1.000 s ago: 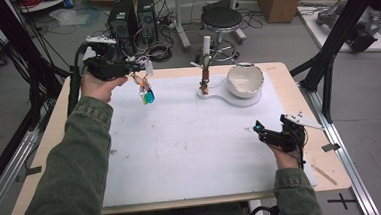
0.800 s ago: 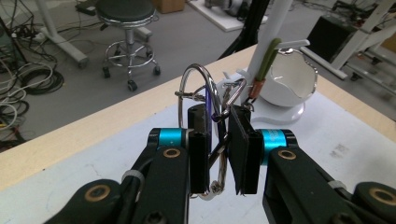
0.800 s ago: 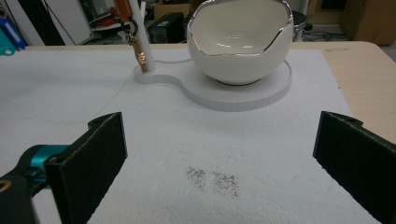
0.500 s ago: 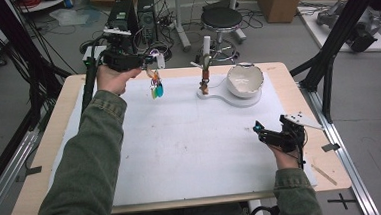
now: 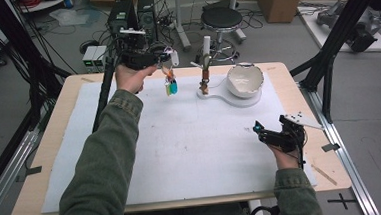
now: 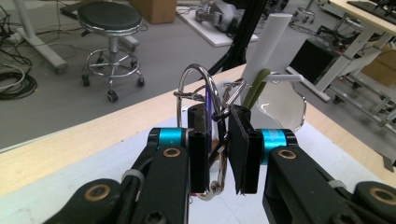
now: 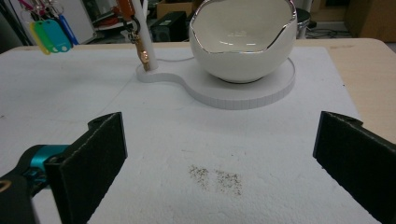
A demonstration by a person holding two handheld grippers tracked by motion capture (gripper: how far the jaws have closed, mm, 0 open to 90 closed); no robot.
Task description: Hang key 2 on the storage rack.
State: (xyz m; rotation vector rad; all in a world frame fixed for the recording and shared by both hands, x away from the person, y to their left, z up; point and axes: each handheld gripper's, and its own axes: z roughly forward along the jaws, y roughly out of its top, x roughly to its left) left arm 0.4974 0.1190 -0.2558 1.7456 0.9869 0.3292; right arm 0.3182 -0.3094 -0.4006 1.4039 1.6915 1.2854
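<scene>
Your left claw (image 5: 168,64) pinches the key ring (image 6: 201,100); right claw (image 7: 219,154) gapes empty. Swinging tags (image 5: 171,87) may miss the stand's peg (image 5: 206,49).

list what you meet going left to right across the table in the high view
left gripper → bunch of keys with coloured tags → white post with a hanging key → white egg-shaped bowl → right gripper
</scene>
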